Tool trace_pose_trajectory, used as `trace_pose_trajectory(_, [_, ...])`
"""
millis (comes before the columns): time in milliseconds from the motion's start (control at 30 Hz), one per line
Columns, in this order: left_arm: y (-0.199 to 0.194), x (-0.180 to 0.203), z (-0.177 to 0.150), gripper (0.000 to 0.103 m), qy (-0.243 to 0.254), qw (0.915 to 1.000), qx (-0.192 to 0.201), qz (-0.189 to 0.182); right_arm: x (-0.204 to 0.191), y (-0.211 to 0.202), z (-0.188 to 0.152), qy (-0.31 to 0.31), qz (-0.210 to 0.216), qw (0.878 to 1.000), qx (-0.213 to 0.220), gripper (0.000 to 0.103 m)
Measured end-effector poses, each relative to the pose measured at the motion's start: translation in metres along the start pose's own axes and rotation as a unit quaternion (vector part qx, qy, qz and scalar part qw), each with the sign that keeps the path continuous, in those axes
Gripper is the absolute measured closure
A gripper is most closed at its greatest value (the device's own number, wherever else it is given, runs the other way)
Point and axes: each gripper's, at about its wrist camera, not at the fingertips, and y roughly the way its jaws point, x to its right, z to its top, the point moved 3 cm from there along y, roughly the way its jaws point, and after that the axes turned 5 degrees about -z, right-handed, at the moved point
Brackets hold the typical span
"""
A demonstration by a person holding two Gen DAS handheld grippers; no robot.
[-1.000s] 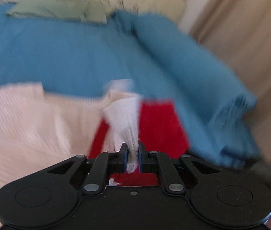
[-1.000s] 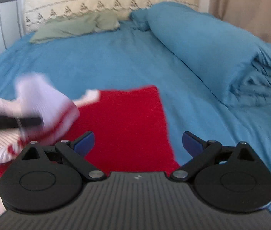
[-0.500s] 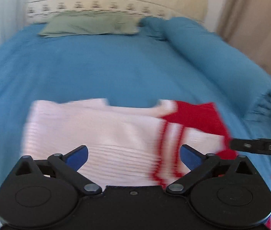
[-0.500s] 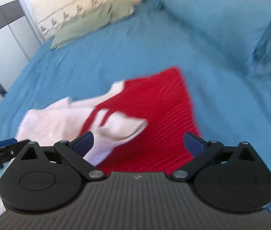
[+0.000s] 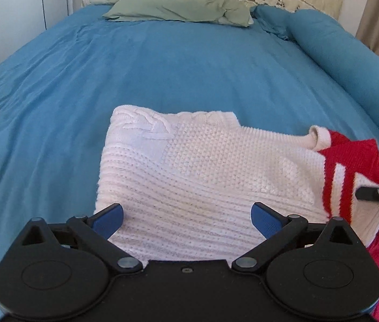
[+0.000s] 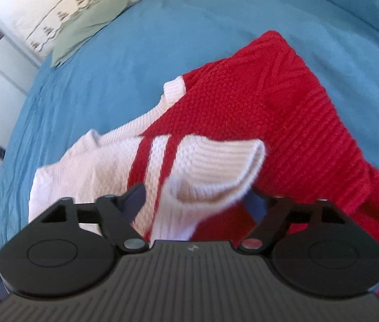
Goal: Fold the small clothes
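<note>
A small knit sweater, half white (image 5: 205,171) and half red (image 6: 275,102), lies on the blue bed. Its white sleeve with two red stripes (image 6: 160,161) is folded across the body, the cuff (image 6: 216,171) resting over the red half. My left gripper (image 5: 186,218) is open and empty just above the white half's near edge. My right gripper (image 6: 195,198) is open, its jaws standing either side of the sleeve cuff, which lies between them; one of its fingers (image 5: 372,193) shows at the right edge of the left wrist view.
The blue bedspread (image 5: 162,61) spreads all around the sweater. A green pillow (image 5: 181,9) lies at the headboard. A rolled blue duvet (image 5: 350,61) runs along the right side. A white wardrobe (image 5: 23,8) stands left of the bed.
My left gripper let go of the white sleeve and opened, then drew back over the white half. The sleeve now lies folded across the sweater. My right gripper moved in around the cuff.
</note>
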Motion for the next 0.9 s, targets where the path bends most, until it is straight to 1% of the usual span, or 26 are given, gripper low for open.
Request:
trace_pose_trajectory(33, [0.0, 0.001, -0.001, 0.0, 0.003, 1.0, -0.002, 0.001, -0.003, 0.003, 0.003, -0.001, 0.004, 1.0, -0.002, 0.053])
trace_pose_trajectory(67, [0.003, 0.0, -0.001, 0.0, 0.006, 1.0, -0.005, 0.002, -0.008, 0.005, 0.007, -0.009, 0.009, 1.0, -0.005, 0.067])
trace_pose_trajectory(100, [0.004, 0.0, -0.001, 0.0, 0.008, 0.9999, -0.007, 0.002, -0.013, 0.004, 0.011, -0.02, 0.017, 1.0, -0.003, 0.07])
trace_pose_trajectory(167, [0.006, 0.0, 0.0, 0.0, 0.011, 0.9999, -0.009, 0.001, -0.024, -0.009, 0.02, -0.051, 0.036, 0.998, 0.032, 0.071])
trace_pose_trajectory(267, [0.011, -0.001, 0.0, 0.0, 0.012, 0.9999, -0.011, 0.0, -0.037, -0.029, 0.03, -0.109, 0.059, 0.988, 0.087, 0.071])
trace_pose_trajectory(300, [0.013, -0.001, 0.0, 0.0, 0.013, 0.9998, -0.013, 0.002, -0.038, -0.029, 0.031, -0.121, 0.06, 0.987, 0.091, 0.071])
trace_pose_trajectory(367, [0.019, 0.0, -0.002, 0.0, 0.017, 0.9997, -0.018, 0.004, -0.032, -0.02, 0.028, -0.135, 0.046, 0.986, 0.083, 0.071])
trace_pose_trajectory(433, [0.024, 0.001, -0.004, 0.0, 0.022, 0.9995, -0.021, 0.007, -0.02, -0.006, 0.018, -0.14, 0.028, 0.988, 0.065, 0.071])
trace_pose_trajectory(500, [0.026, 0.002, -0.004, 0.0, 0.025, 0.9994, -0.02, 0.009, -0.01, 0.005, 0.007, -0.139, 0.022, 0.989, 0.047, 0.071])
trace_pose_trajectory(567, [0.027, 0.002, -0.004, 0.0, 0.024, 0.9995, -0.019, 0.009, -0.004, 0.01, -0.004, -0.151, 0.018, 0.987, 0.046, 0.07])
trace_pose_trajectory(633, [0.022, 0.002, -0.002, 0.0, 0.02, 0.9997, -0.016, 0.007, -0.001, 0.007, -0.01, -0.158, 0.017, 0.986, 0.052, 0.064])
trace_pose_trajectory(700, [0.01, 0.004, 0.0, 0.0, 0.017, 0.9999, -0.003, 0.0, 0.0, -0.004, -0.007, -0.165, -0.003, 0.985, 0.055, 0.026])
trace_pose_trajectory(733, [0.001, 0.006, 0.001, 0.0, 0.015, 0.9999, 0.004, -0.006, -0.001, -0.016, -0.004, -0.17, -0.021, 0.982, 0.076, 0.022])
trace_pose_trajectory(800, [-0.016, 0.012, 0.0, 0.0, 0.019, 0.9996, 0.015, -0.017, -0.005, -0.04, -0.003, -0.182, -0.037, 0.976, 0.116, 0.021])
trace_pose_trajectory(833, [-0.024, 0.016, -0.001, 0.0, 0.024, 0.9994, 0.018, -0.016, -0.008, -0.054, -0.004, -0.192, -0.041, 0.972, 0.131, 0.021])
trace_pose_trajectory(900, [-0.037, 0.025, -0.007, 0.0, 0.039, 0.999, 0.017, -0.014, -0.019, -0.073, -0.008, -0.212, -0.028, 0.965, 0.152, 0.021])
